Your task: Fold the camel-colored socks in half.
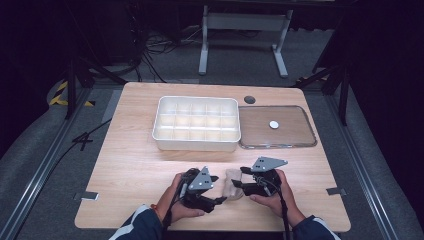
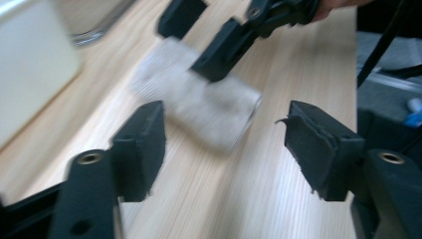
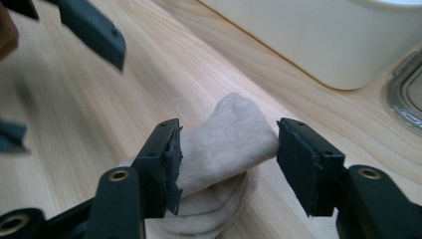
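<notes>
A pale wooden worktop (image 1: 135, 150) is standing on grey carpet (image 1: 30, 150) — dark room. The right gripper (image 3: 226, 154) is clasping a beige sock (image 3: 224, 144); the left gripper (image 2: 224, 144) is gaping, fingers released.

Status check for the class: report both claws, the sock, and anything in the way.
Left claw open, short of the sock. Right claw jaws around the sock, touching it on the table. Nothing between claws and sock; white divided box beyond.
</notes>
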